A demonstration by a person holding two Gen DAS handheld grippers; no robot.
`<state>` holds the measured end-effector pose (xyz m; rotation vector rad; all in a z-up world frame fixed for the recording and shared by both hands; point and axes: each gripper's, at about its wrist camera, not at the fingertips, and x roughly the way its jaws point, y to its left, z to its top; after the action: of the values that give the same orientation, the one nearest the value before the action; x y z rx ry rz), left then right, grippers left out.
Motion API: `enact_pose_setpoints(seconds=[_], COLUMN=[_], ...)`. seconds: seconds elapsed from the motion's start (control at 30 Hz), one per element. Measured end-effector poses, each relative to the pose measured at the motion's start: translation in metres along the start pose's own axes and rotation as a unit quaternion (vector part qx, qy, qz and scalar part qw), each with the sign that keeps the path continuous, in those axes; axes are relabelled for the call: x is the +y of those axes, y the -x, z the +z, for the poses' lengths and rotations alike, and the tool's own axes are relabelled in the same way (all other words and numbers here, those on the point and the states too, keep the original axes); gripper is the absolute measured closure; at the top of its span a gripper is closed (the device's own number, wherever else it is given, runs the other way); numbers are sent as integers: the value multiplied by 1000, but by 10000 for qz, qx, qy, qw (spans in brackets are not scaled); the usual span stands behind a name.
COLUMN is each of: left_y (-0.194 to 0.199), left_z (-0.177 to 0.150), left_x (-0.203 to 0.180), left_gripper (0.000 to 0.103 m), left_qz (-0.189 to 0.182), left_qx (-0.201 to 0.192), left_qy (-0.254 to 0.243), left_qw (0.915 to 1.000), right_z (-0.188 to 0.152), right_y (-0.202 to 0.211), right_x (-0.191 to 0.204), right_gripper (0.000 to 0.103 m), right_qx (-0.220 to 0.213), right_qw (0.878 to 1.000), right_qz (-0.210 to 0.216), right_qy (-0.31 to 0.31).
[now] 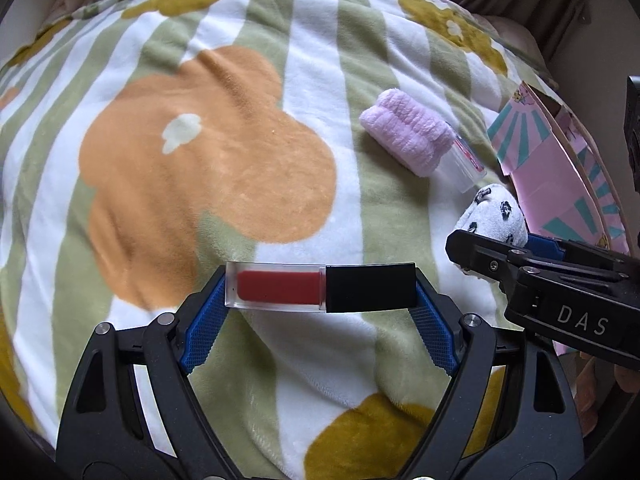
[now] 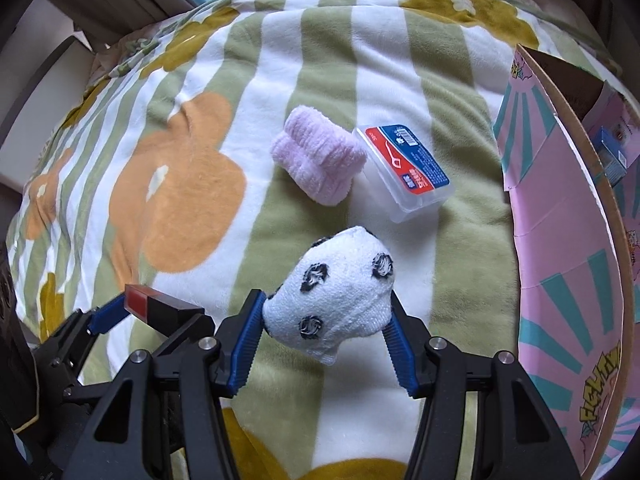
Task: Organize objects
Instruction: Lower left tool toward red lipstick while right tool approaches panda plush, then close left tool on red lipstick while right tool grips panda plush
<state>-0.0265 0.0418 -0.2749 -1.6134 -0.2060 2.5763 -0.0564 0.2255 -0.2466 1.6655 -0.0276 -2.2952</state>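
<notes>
Your left gripper (image 1: pixel 320 294) is clamped on the red lip-gloss tube (image 1: pixel 320 292) end to end, one pad on the clear base and one on the black cap, so the tube lies crosswise between the jaws, clear of the flower-print blanket (image 1: pixel 208 168). Holding it by the flat ends looks secure, but a long hard thing pinched that way could pivot if you tilt it.

Your right gripper (image 2: pixel 326 320) squeezes the white spotted sock bundle (image 2: pixel 336 296) from both sides; the soft roll bulges out beyond the pads, which suggests a firm grip.

Both loads sit side by side, near you, with the pink cardboard box (image 2: pixel 560 216) standing open just to the right, likely their destination.

Farther out, the pink rolled sock (image 2: pixel 316 164) and the clear floss-pick case (image 2: pixel 408 168) lie touching on the blanket, apparently waiting their turn
</notes>
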Motion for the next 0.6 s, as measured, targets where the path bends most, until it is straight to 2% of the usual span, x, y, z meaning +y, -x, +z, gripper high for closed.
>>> enact_pose_setpoints(seconds=[0.23, 0.6], left_y=[-4, -19], left_z=[-18, -24], left_x=[-4, -3], left_gripper=[20, 20], left_qz=[140, 299], left_qx=[-286, -245], left_qy=[-278, -192], left_qw=[9991, 9991], right_z=[-11, -9], right_y=[-20, -36], right_x=[1, -2], right_gripper=[50, 50], right_qx=[95, 199], right_qw=[9999, 9998], right_qz=[-25, -79], right_qy=[-27, -63])
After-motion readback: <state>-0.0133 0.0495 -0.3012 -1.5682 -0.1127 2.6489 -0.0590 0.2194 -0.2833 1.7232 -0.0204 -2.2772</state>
